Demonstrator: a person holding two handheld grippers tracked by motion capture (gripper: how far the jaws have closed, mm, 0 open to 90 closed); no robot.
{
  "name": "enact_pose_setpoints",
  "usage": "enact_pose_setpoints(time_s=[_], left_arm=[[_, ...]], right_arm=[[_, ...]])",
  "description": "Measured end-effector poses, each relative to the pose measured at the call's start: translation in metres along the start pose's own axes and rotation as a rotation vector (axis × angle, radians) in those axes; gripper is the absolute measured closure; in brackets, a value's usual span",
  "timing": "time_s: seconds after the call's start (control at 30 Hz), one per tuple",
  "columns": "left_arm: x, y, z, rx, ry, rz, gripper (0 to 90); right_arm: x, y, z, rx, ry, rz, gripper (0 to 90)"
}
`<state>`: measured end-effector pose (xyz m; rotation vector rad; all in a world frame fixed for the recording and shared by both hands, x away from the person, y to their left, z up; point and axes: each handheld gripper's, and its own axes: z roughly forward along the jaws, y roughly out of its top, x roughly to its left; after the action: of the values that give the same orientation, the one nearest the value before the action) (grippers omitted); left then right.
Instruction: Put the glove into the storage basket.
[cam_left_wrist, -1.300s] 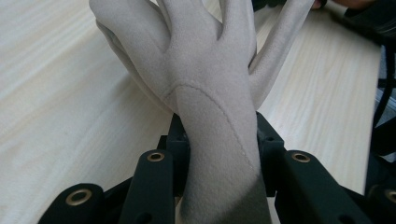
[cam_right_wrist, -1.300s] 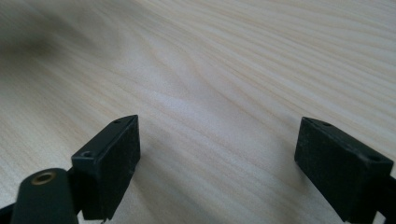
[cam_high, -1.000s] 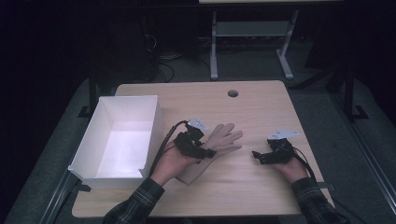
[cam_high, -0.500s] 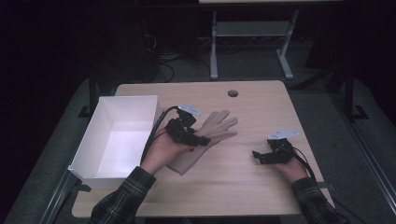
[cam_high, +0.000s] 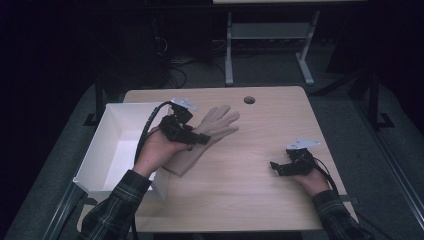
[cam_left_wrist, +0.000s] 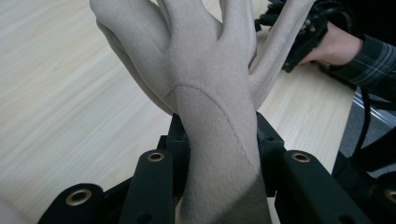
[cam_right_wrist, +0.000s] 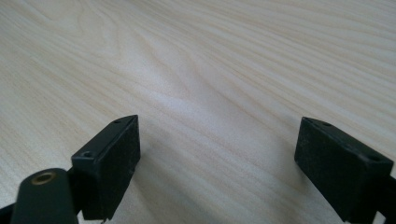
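Observation:
A beige fabric glove (cam_high: 212, 127) hangs lifted over the table's left-centre, fingers pointing toward the far right. My left gripper (cam_high: 200, 138) is shut on its palm and wrist part. In the left gripper view the glove (cam_left_wrist: 205, 88) rises between the two black jaws, its fingers spread upward. My right gripper (cam_high: 276, 167) rests low on the wooden table at the right, held by a hand in a plaid sleeve. Its jaws stand wide apart over bare wood, so the right gripper (cam_right_wrist: 217, 154) is open and holds nothing.
A white open box (cam_high: 117, 125) sits at the table's left edge, beside the left forearm. The light wooden table (cam_high: 240, 190) has a round cable hole (cam_high: 249, 100) near its far edge. Dark floor, cables and a metal stand lie beyond.
My left gripper has carried the glove up and toward the far left, nearer the white box. The right gripper has stayed where it was, open.

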<state>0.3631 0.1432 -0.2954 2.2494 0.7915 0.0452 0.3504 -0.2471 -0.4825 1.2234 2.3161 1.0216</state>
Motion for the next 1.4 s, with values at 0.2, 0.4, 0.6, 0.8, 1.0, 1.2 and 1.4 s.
enact_pose_setpoints(time_s=[0.2, 0.4, 0.6, 0.8, 1.0, 1.2, 1.4], left_arm=[[0.012, -0.007, -0.02, -0.025, 0.036, -0.034, 66.4], [0.027, -0.018, -0.042, -0.05, 0.077, -0.068, 66.4], [0.042, -0.03, -0.062, -0.074, 0.12, -0.11, 66.4], [0.058, -0.047, -0.081, -0.104, 0.163, -0.16, 66.4], [0.071, -0.065, -0.092, -0.106, 0.223, -0.2, 66.4], [0.087, -0.088, -0.096, -0.092, 0.281, -0.264, 66.4], [0.102, -0.112, -0.089, -0.075, 0.316, -0.318, 66.4]], right_arm=[[0.0, 0.0, 0.0, -0.001, 0.0, -0.001, 13.7], [0.0, 0.0, 0.0, 0.0, 0.0, 0.0, 13.8], [0.0, 0.0, 0.0, 0.0, 0.0, 0.0, 13.8], [0.0, 0.0, 0.0, -0.001, -0.002, 0.005, 13.7], [0.0, 0.0, 0.0, -0.001, -0.002, 0.005, 13.8], [0.0, 0.0, 0.0, 0.001, -0.002, 0.004, 13.7], [0.0, 0.0, 0.0, 0.0, -0.002, 0.003, 13.7]])
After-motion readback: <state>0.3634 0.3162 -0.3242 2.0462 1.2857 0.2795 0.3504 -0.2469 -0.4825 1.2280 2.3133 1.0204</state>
